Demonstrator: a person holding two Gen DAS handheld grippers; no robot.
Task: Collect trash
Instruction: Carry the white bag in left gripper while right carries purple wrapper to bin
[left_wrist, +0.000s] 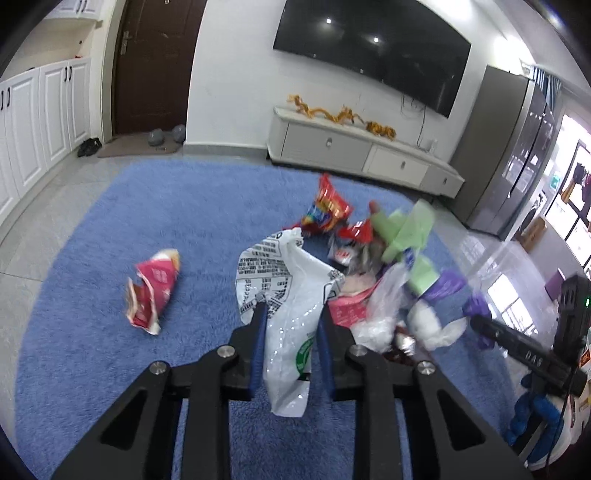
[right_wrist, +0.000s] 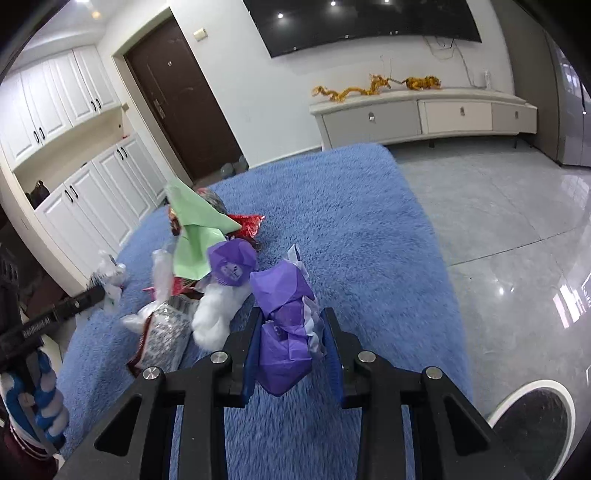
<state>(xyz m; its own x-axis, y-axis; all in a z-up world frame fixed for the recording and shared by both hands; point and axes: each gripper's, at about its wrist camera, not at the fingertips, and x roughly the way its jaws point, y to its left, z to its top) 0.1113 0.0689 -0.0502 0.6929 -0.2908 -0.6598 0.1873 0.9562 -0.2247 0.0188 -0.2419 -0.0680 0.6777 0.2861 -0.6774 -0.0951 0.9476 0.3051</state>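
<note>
White printed plastic bag (left_wrist: 284, 295) is pinched in the left gripper (left_wrist: 291, 310), fingers clamped on it, and it hangs above the blue rug (left_wrist: 147, 206). Over on the rug's other edge, the right gripper (right_wrist: 291, 317) squeezes a crumpled purple wrapper (right_wrist: 282, 332). Between them on the rug sits the trash pile (left_wrist: 369, 266): green paper, red snack packets, white wads. A lone red packet (left_wrist: 153, 291) lies apart, on the rug's door side.
</note>
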